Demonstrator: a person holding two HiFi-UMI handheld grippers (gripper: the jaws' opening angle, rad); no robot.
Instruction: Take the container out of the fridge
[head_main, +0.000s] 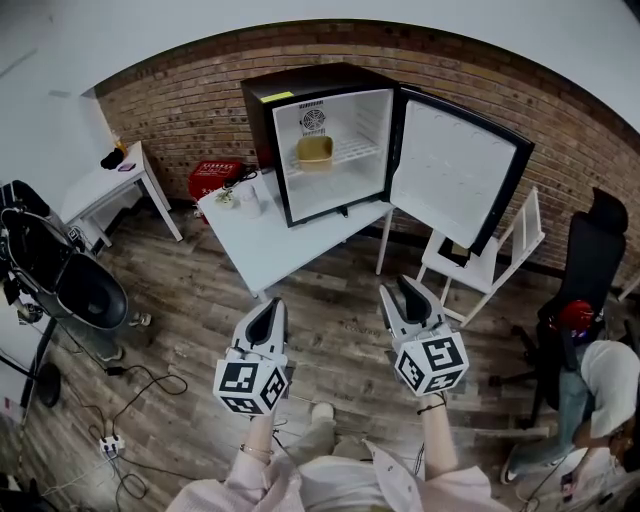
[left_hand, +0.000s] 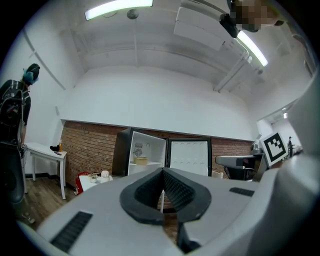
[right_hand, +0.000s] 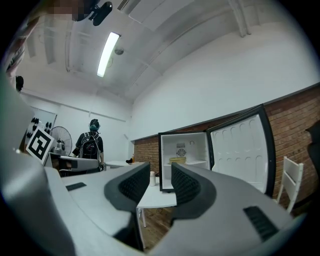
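A yellow container (head_main: 314, 151) sits on the wire shelf inside the small black fridge (head_main: 262, 100), whose door (head_main: 455, 171) hangs wide open to the right. The fridge stands on a white table (head_main: 270, 243). Both grippers hover over the wooden floor, well short of the table. My left gripper (head_main: 267, 312) has its jaws together and holds nothing. My right gripper (head_main: 410, 296) is open with an empty gap. The container (left_hand: 141, 160) and fridge show far off in the left gripper view, and the container (right_hand: 176, 160) likewise in the right gripper view.
A white cup (head_main: 249, 200) and small items sit on the table left of the fridge. A red basket (head_main: 215, 178) is behind it. A white chair (head_main: 485, 257) stands under the open door. A black office chair (head_main: 590, 262) and a person (head_main: 600, 400) are at right, a small white table (head_main: 105, 185) at left.
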